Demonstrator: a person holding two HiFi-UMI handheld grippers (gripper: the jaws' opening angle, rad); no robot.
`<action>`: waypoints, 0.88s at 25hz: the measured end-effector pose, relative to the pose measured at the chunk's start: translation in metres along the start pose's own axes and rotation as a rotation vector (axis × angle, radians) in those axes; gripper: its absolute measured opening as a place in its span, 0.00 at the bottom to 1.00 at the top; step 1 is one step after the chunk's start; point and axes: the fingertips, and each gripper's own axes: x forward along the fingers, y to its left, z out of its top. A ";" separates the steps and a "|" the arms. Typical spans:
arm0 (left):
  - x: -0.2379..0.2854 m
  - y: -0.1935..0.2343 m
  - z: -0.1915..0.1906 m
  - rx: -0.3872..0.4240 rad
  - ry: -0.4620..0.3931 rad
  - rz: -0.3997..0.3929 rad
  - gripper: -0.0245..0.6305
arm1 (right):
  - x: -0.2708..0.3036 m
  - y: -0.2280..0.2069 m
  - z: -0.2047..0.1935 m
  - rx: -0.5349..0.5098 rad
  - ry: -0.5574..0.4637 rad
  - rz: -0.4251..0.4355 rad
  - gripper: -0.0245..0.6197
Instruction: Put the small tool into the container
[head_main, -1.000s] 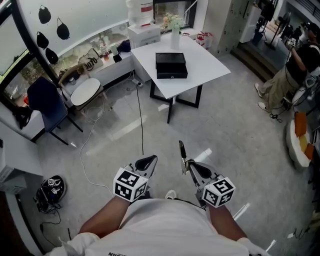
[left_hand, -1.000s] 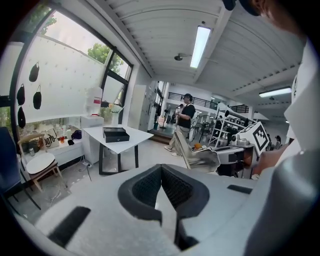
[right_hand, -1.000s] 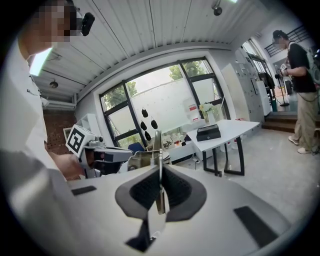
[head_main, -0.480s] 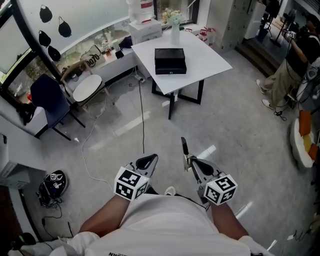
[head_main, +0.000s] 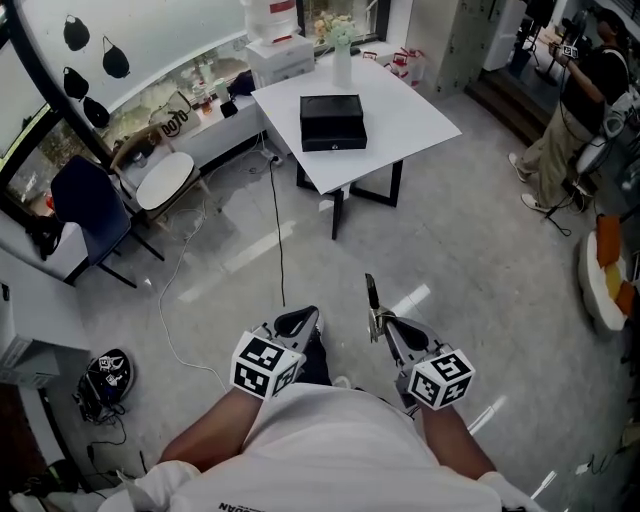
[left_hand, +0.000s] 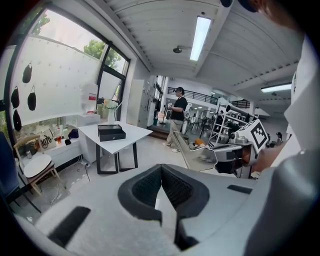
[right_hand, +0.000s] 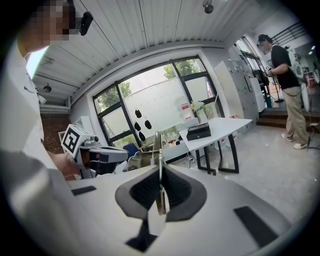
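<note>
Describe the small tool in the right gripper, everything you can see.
The small tool is a slim, metal-looking strip, darker at its far end. The right gripper pinches its near end between shut jaws; the rest sticks out forward past their tips. Nothing else touches it; it hangs above the grey floor.

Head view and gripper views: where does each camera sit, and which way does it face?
Head view: on the head, facing down; forearms, left gripper, right gripper show.
Left gripper view: along its shut jaws toward the white table; right gripper shows.
Right gripper view: along jaws gripping the small tool, same way.
All share the table's black container.
</note>
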 end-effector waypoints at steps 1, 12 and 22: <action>0.006 0.004 0.004 -0.004 -0.003 -0.002 0.05 | 0.004 -0.004 0.002 0.001 0.006 -0.003 0.05; 0.063 0.086 0.048 -0.028 0.003 -0.014 0.05 | 0.091 -0.043 0.052 -0.004 0.036 -0.005 0.05; 0.107 0.183 0.112 -0.019 -0.027 -0.036 0.05 | 0.180 -0.069 0.119 -0.031 0.027 -0.035 0.05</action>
